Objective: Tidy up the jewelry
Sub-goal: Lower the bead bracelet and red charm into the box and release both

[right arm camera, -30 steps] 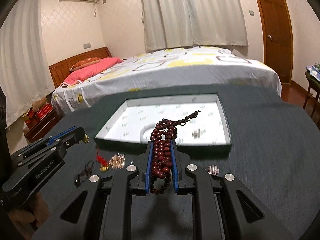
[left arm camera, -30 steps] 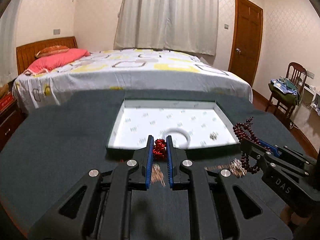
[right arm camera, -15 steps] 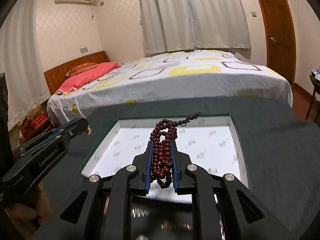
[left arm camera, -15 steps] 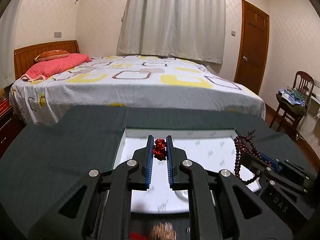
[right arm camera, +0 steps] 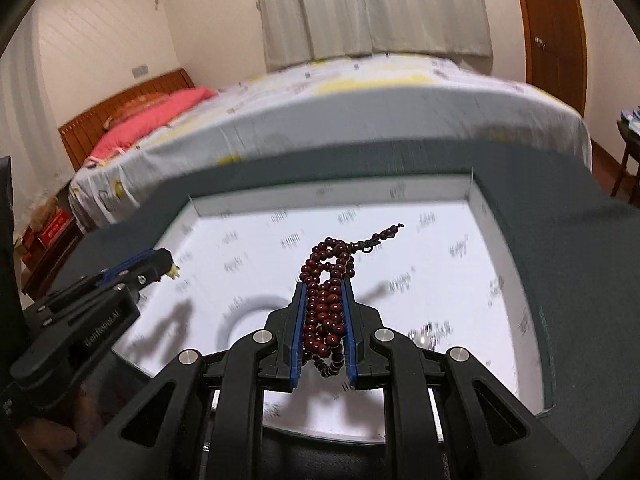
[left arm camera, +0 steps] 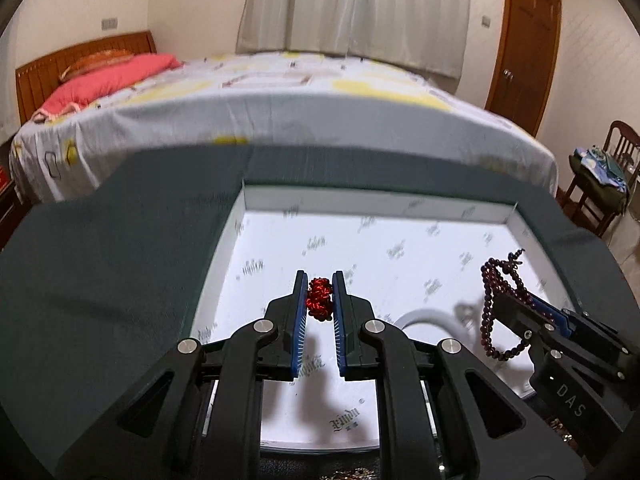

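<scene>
My left gripper (left arm camera: 319, 282) is shut on a small red knotted ornament (left arm camera: 319, 298) and hangs over the white tray (left arm camera: 360, 200). My right gripper (right arm camera: 325, 292) is shut on a dark red bead bracelet (right arm camera: 326, 316), also above the tray (right arm camera: 328, 196); its loose end sticks out ahead. The beads (left arm camera: 494, 308) and right gripper (left arm camera: 516, 306) show at the right of the left wrist view. The left gripper (right arm camera: 166, 266) shows at the left of the right wrist view. A white bangle (left arm camera: 424, 316) and a small silver piece (right arm camera: 430, 332) lie in the tray.
The tray sits on a dark grey table cover (left arm camera: 120, 260). A bed (left arm camera: 280, 96) stands just beyond the table. A wooden chair with clothes (left arm camera: 600, 184) is at the right, a door (left arm camera: 524, 36) behind it. Gold-coloured jewelry (left arm camera: 348, 474) lies at the table's near edge.
Both grippers have moved forward from the table's near edge to above the tray, each keeping its hold. The loose jewelry has dropped behind them.
</scene>
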